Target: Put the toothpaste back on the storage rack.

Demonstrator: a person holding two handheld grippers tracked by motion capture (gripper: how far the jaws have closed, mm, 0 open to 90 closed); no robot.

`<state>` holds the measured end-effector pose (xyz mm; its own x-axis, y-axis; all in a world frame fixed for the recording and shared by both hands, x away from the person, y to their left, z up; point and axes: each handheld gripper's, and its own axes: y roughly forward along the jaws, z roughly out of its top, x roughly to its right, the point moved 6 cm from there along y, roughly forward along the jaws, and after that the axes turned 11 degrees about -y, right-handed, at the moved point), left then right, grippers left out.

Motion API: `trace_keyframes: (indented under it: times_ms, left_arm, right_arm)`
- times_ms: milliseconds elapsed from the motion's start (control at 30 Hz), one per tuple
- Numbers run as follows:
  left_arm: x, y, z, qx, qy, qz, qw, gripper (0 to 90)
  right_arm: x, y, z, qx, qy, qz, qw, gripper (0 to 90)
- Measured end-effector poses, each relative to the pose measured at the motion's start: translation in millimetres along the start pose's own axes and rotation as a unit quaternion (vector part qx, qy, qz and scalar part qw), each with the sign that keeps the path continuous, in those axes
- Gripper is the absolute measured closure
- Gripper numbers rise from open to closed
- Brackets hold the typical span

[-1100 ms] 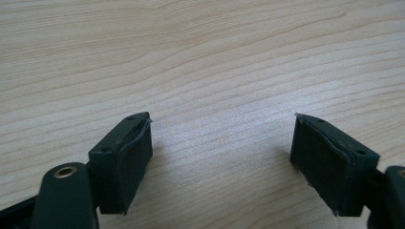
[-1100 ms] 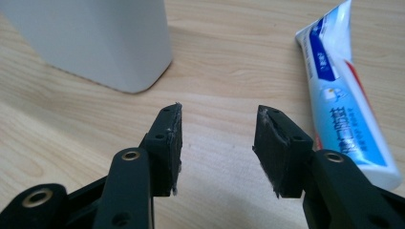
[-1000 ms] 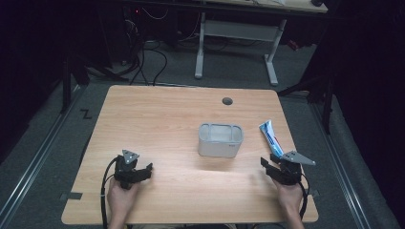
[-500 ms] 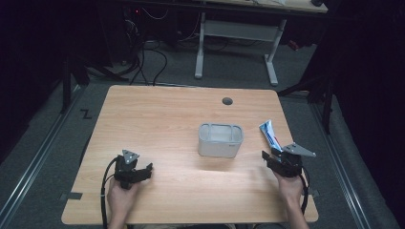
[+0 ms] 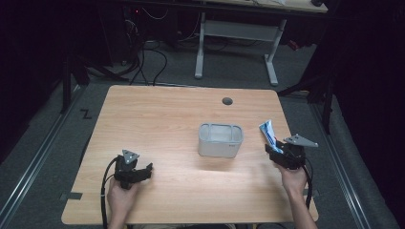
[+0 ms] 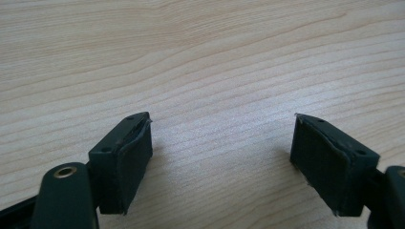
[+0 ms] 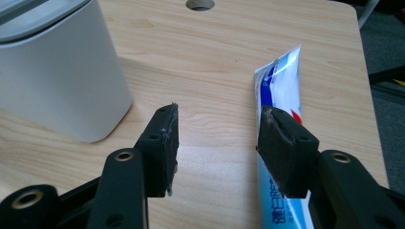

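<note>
The right gripper [image 7: 217, 143] sits at the bench's [image 5: 162, 114] right edge, its fingers [image 7: 165, 143] apart and just having opened wider, nothing between them; the blue-and-white toothpaste tube [image 7: 279, 90] lies flat on the wood just beside and partly under the right-hand finger. Left of it, mid-bench, stands a grey bin [image 5: 220, 140]. The left gripper [image 6: 222, 162] rests at the near left, fingers wide apart over bare wood.
</note>
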<state>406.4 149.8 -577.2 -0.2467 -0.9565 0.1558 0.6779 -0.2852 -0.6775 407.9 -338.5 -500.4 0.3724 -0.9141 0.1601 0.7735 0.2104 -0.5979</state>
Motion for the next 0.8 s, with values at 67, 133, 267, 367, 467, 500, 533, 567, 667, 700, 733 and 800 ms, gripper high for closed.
trace_keyframes:
  times_ms: [67, 133, 267, 367, 467, 500, 533, 567, 667, 700, 733, 800]
  left_arm:
    - [0.0, 0.0, 0.0, 0.0, 0.0, 0.0, 1.0, 22.5]
    - [0.0, 0.0, 0.0, 0.0, 0.0, 0.0, 1.0, 22.5]
    - [-0.1, 0.0, 0.0, 0.001, -0.001, 0.0, 1.0, 22.4]
    - [0.0, 0.0, -0.1, 0.001, -0.001, -0.001, 1.0, 22.2]
    - [0.1, -0.1, -0.2, 0.0, 0.0, -0.001, 1.0, 22.2]
    - [0.1, -0.1, -0.1, 0.0, 0.0, 0.0, 1.0, 22.2]
    - [0.1, 0.0, -0.1, 0.001, 0.0, 0.0, 1.0, 22.2]
    - [0.0, 0.0, -0.1, 0.001, 0.0, 0.0, 1.0, 22.1]
    - [0.0, 0.0, -0.1, 0.001, 0.0, 0.0, 1.0, 22.2]
    - [0.1, -0.1, -0.1, 0.0, 0.0, -0.001, 1.0, 22.2]
    - [0.1, 0.0, -0.1, 0.001, 0.0, 0.0, 1.0, 22.2]
    - [0.1, -0.1, -0.2, 0.0, 0.0, -0.001, 1.0, 22.3]
  right_arm:
    - [2.3, 1.6, 3.5, -0.002, -0.001, -0.001, 1.0, 49.0]
    - [4.4, 3.0, 6.9, 0.0, -0.002, 0.001, 1.0, 49.2]
    - [10.0, 3.5, 16.3, -0.008, -0.011, -0.01, 0.9999, 49.3]
    - [13.7, 4.3, 20.2, -0.009, -0.012, -0.015, 0.9998, 49.2]
    - [19.2, 9.8, 27.9, -0.014, -0.014, -0.016, 0.9997, 49.1]
    - [20.0, 12.0, 29.2, -0.021, -0.013, -0.015, 0.9996, 49.1]
    - [20.0, 12.0, 29.2, -0.021, -0.013, -0.015, 0.9996, 49.1]
    - [21.2, 14.2, 30.6, -0.025, -0.016, -0.017, 0.9994, 49.1]
    - [24.9, 21.5, 33.0, -0.033, -0.014, -0.017, 0.9992, 49.1]
    - [26.6, 24.1, 32.7, -0.04, -0.014, -0.017, 0.999, 48.8]
    - [28.5, 27.6, 32.1, -0.047, -0.012, -0.017, 0.9987, 48.7]
    - [32.9, 35.6, 31.3, -0.059, -0.005, -0.014, 0.9981, 48.1]
